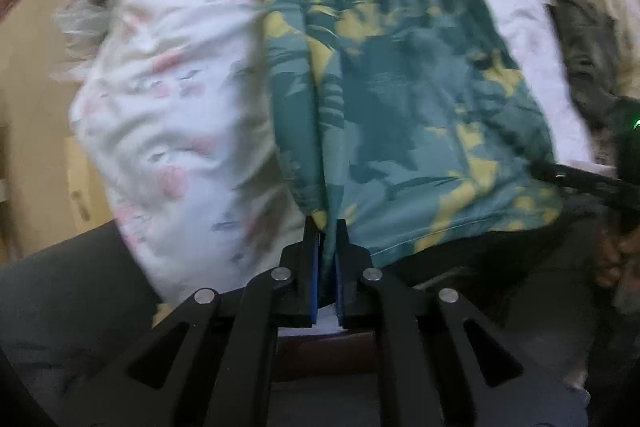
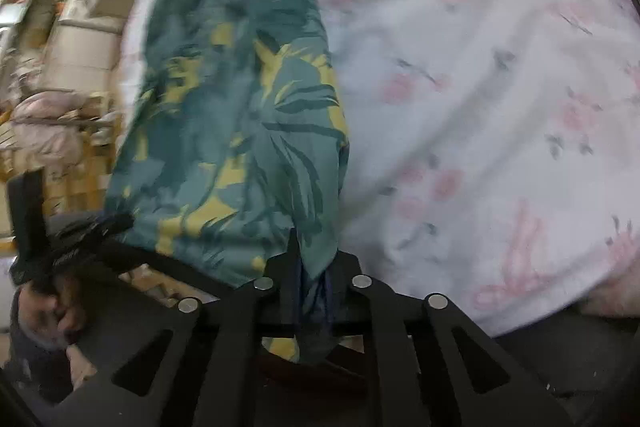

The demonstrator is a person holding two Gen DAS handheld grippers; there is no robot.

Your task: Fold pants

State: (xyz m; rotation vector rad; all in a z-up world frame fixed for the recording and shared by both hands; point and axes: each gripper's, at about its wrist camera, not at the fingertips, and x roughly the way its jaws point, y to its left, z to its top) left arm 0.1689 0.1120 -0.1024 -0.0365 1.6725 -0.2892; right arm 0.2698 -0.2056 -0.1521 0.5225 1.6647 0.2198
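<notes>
The pants (image 1: 400, 99) are teal with yellow and dark leaf print and lie stretched over a white floral bedsheet (image 1: 172, 99). My left gripper (image 1: 327, 227) is shut on the near hem of the pants at its left corner. My right gripper (image 2: 316, 247) is shut on the near edge of the same pants (image 2: 240, 115), with cloth bunched between the fingers. The right gripper (image 1: 592, 183) shows at the right edge of the left wrist view, and the left gripper (image 2: 68, 243) at the left edge of the right wrist view. Both frames are motion-blurred.
The bedsheet (image 2: 480, 107) covers a bed that fills most of both views. A dark grey garment (image 1: 584, 43) lies at the bed's far right. Stacked boxes and bundles (image 2: 72, 47) stand beside the bed. The person's hand (image 2: 44, 303) holds the left gripper.
</notes>
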